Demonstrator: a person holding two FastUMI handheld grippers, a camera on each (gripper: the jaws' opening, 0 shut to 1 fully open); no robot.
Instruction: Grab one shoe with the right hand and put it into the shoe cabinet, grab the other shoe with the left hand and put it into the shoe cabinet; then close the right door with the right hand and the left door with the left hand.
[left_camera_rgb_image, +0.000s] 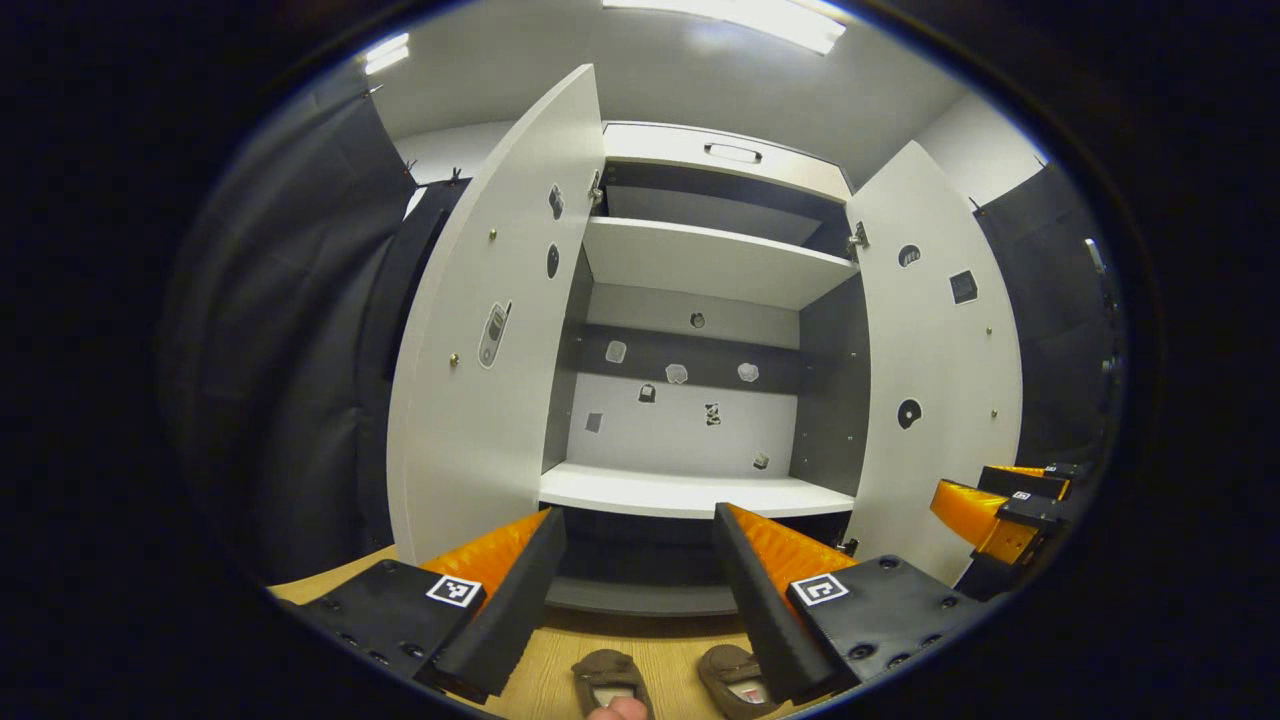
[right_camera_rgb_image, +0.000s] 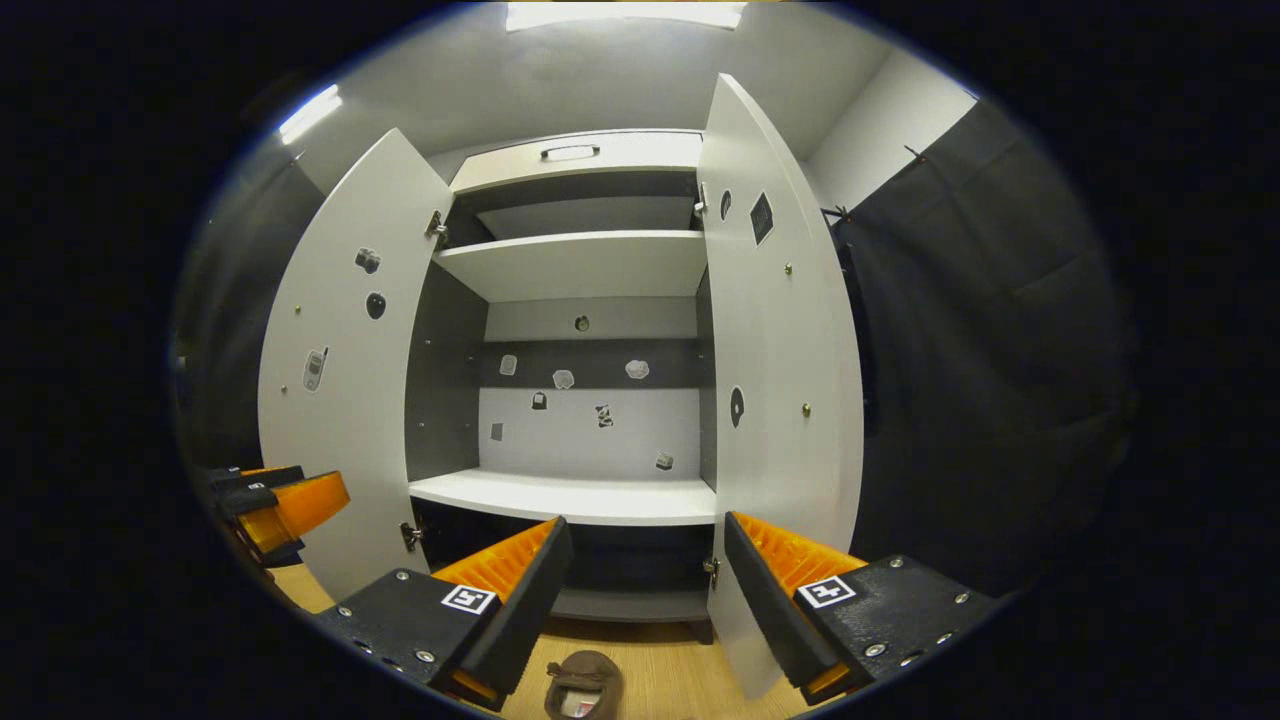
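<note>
Two brown shoes lie side by side on the wooden floor in front of the open shoe cabinet: one shoe (left_camera_rgb_image: 610, 678) and the other shoe (left_camera_rgb_image: 735, 678) in the left gripper view. My left gripper (left_camera_rgb_image: 640, 590) hangs above them, open and holding nothing. In the right gripper view a brown shoe (right_camera_rgb_image: 585, 682) lies below my right gripper (right_camera_rgb_image: 645, 600), which is open with nothing between its fingers. Both cabinet doors stand wide open: left door (left_camera_rgb_image: 480, 350), right door (left_camera_rgb_image: 935, 370). The lower shelf (left_camera_rgb_image: 690, 492) and upper shelf (left_camera_rgb_image: 710, 260) are bare.
The right gripper (left_camera_rgb_image: 985, 495) shows at the right edge of the left gripper view, next to the right door. The left gripper (right_camera_rgb_image: 290, 500) shows beside the left door (right_camera_rgb_image: 340, 400). Dark cloth walls flank the cabinet. A fingertip (left_camera_rgb_image: 620, 710) touches the view's bottom edge.
</note>
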